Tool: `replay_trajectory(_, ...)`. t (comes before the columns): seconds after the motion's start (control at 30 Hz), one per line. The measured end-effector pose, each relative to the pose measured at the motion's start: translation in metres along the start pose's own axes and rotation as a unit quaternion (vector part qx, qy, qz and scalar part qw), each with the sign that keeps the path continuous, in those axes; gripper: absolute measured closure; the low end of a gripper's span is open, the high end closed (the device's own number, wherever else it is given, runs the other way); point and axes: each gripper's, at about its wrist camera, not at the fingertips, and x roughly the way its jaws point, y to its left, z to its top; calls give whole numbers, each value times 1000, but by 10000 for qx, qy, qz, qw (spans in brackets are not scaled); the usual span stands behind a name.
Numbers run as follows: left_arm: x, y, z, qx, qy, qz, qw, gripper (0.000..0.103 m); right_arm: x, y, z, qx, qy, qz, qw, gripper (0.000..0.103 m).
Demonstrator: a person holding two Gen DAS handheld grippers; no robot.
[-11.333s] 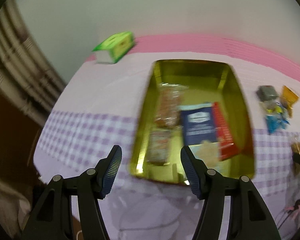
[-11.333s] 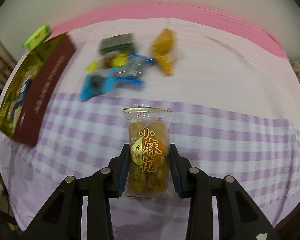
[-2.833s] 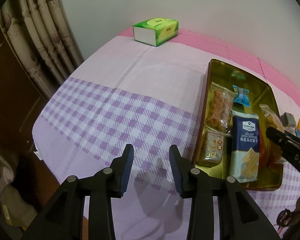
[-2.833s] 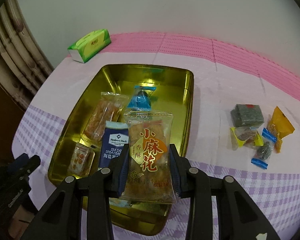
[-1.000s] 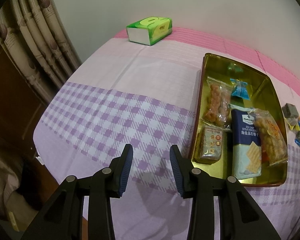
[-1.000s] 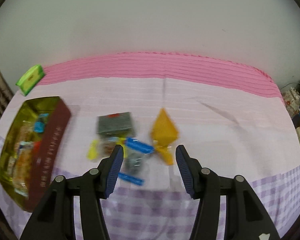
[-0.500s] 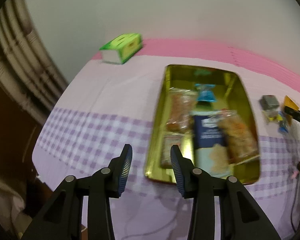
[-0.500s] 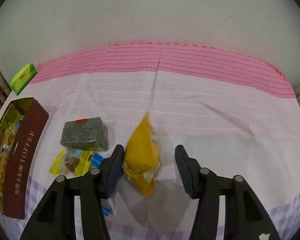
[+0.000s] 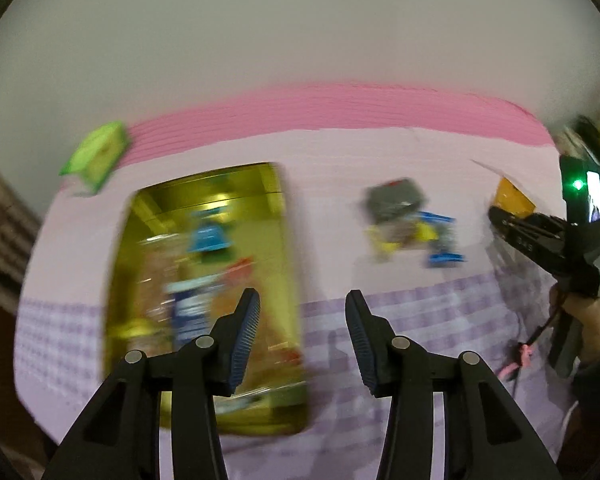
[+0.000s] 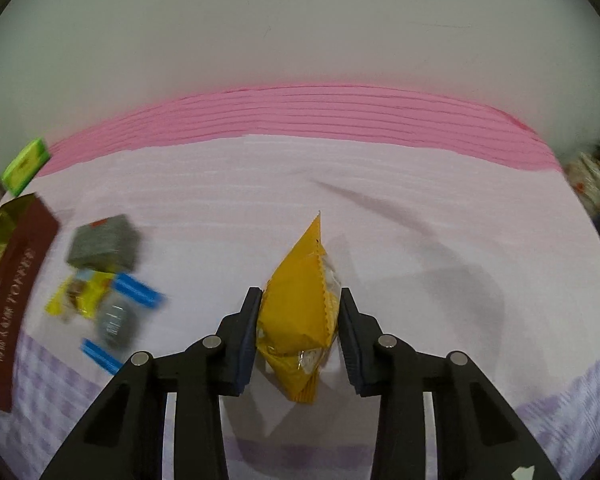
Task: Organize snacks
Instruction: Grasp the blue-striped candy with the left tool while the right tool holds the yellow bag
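A yellow snack packet (image 10: 296, 312) stands on edge on the pink cloth, and my right gripper (image 10: 299, 300) is closing on it, both pads touching its sides. To its left lie a grey packet (image 10: 104, 244), a yellow candy (image 10: 80, 292) and a blue-ended candy (image 10: 118, 320). The gold tin (image 9: 256, 216) holds several snacks, among them a blue candy (image 9: 210, 236); this view is blurred. My left gripper (image 9: 302, 308) hovers above the tin's right edge, its jaws opening with nothing between them. The right gripper (image 9: 496, 216) shows at the far right of that view, by the yellow packet (image 9: 512, 196).
A green tissue box (image 9: 96, 156) sits at the back left near the wall. The tin's maroon side wall (image 10: 12, 300) faces the loose pile (image 9: 412, 220). A person's hand (image 9: 592, 320) holds the right gripper. Cluttered items (image 10: 596, 192) lie past the table's right end.
The left view has swung right, so the tin now sits left of the jaws, which have widened a little. The right gripper has come down around the yellow packet and its jaws have narrowed onto it.
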Motion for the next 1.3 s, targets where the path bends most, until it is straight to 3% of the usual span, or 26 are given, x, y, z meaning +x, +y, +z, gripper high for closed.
replay_trajectory(0.23, 36, -57, 17, 215, 242, -711, 9969, 57, -9, -43, -14, 210, -85, -456, 9987, 69)
replay_trajectory(0.5, 73, -89, 34, 54, 597, -1027, 9929, 57, -12, -54, -20, 279, -94, -395, 9988, 69)
replay_trajectory(0.87, 97, -102, 51, 57, 796, -981, 9920, 62, -10, -59, -19, 342, -84, -294, 9989, 67)
replay_trajectory(0.97, 107, -105, 55, 61, 890, -985, 9911, 68, -10, -59, -19, 334, -81, -293, 9990, 66)
replay_trajectory(1.3, 123, -121, 60, 297, 906, -736, 9927, 73, -10, -60, -19, 350, -79, -283, 9990, 66)
